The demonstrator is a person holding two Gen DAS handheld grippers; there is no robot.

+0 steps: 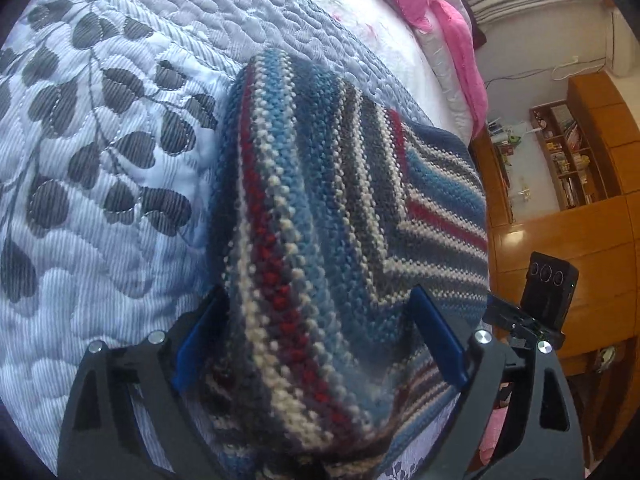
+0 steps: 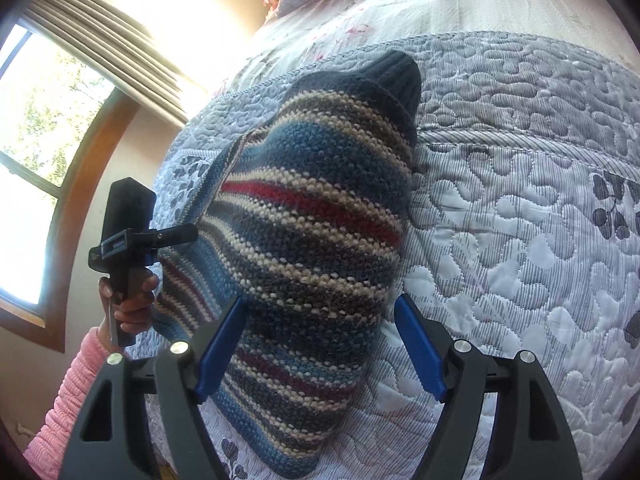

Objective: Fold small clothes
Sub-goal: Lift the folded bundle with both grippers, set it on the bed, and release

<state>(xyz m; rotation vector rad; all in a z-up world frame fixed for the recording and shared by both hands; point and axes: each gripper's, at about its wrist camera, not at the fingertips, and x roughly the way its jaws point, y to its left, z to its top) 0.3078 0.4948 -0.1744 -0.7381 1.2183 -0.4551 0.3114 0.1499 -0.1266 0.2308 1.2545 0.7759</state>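
The striped sweater (image 1: 320,208) lies on the quilt (image 1: 100,140), pointing to 12 o'clock. The left gripper (image 1: 316,336) and right gripper (image 2: 320,344) are wide open around it. Thick wool might slip out and unfold.

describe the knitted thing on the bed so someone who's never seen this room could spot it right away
Start at the bed's grey quilt with its leaf pattern. On it lies a folded striped sweater, the only knitted item, banded blue, cream, grey and red, with a dark navy ribbed edge.
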